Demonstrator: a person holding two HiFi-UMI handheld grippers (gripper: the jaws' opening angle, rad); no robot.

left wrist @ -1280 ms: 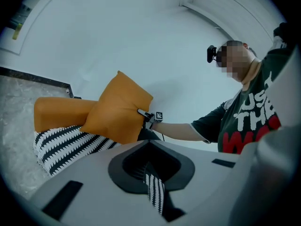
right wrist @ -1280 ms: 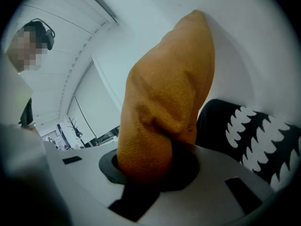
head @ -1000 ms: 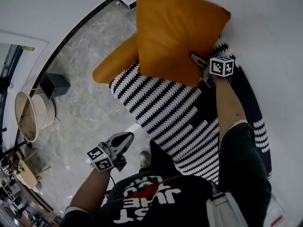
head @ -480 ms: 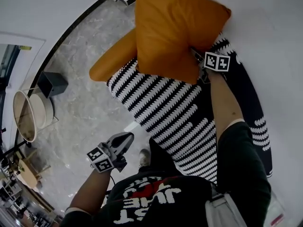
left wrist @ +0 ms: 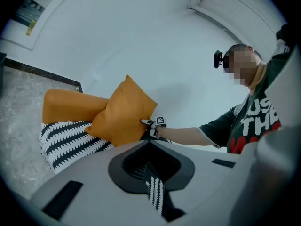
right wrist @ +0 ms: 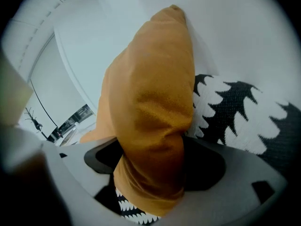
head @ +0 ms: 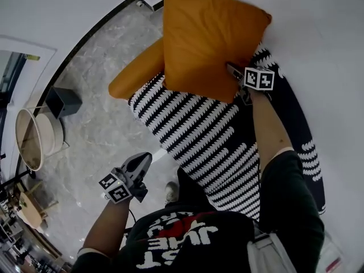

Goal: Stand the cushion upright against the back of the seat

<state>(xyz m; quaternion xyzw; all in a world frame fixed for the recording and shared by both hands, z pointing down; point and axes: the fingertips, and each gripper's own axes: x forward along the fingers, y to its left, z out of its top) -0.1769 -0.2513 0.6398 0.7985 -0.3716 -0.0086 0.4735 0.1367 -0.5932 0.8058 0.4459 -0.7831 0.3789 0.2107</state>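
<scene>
An orange cushion stands upright on the black-and-white striped seat, leaning on the white wall behind it. My right gripper is at the cushion's lower right corner. Its jaws have just been opening. In the right gripper view the cushion hangs loosely between the spread jaws of that gripper. My left gripper hovers over the floor, away from the seat, fingers together and holding nothing. The left gripper view shows the cushion and the right gripper from a distance.
A second orange cushion lies at the seat's far left end. On the marble floor are a dark box and a round white basket. The person's shoe is beside the seat's near edge.
The left gripper has drifted slightly down and to the left. The right gripper stays at the cushion's lower right corner, and the cushion stays upright against the wall.
</scene>
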